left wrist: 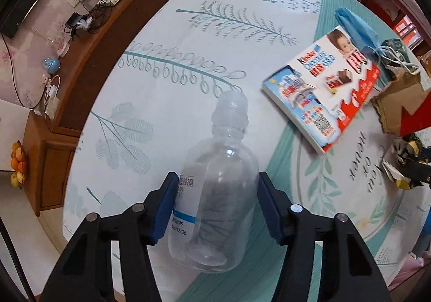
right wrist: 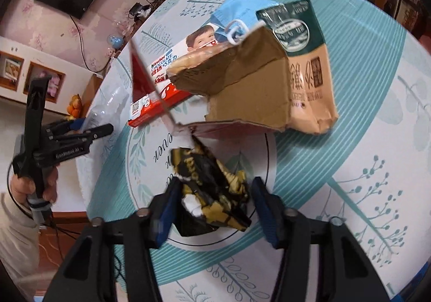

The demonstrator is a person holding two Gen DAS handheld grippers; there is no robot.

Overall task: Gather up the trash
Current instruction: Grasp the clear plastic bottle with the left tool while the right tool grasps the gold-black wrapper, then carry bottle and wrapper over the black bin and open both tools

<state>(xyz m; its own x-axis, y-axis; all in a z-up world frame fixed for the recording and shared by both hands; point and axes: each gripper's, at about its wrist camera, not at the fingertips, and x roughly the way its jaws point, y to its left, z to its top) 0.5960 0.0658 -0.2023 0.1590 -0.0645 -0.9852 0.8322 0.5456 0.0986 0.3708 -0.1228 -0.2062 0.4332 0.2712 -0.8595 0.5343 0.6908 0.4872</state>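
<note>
Left tool: its blue pads sit against both sides of a clear plastic bottle, clenched on it; the bottle's capped neck points away from the camera.
Bottle: empty, with a white label and blue band on its left side; whether it lies on the desk or is lifted just off it is hard to tell.
Right tool: the fingers flank a crumpled black-and-gold wrapper; the left pad touches it, the right pad shows a narrow gap, so released or barely closing, not a firm grip.
Wrapper: on the desk, at the printed ring in the middle of the patterned cloth.
Beyond the wrapper: a torn brown cardboard box with a green-topped carton against its right side.
Kinder chocolate box: flat on the desk, left of the cardboard.
Blue face mask: behind the chocolate box and the carton, its ear loop on the cardboard edge.
</note>
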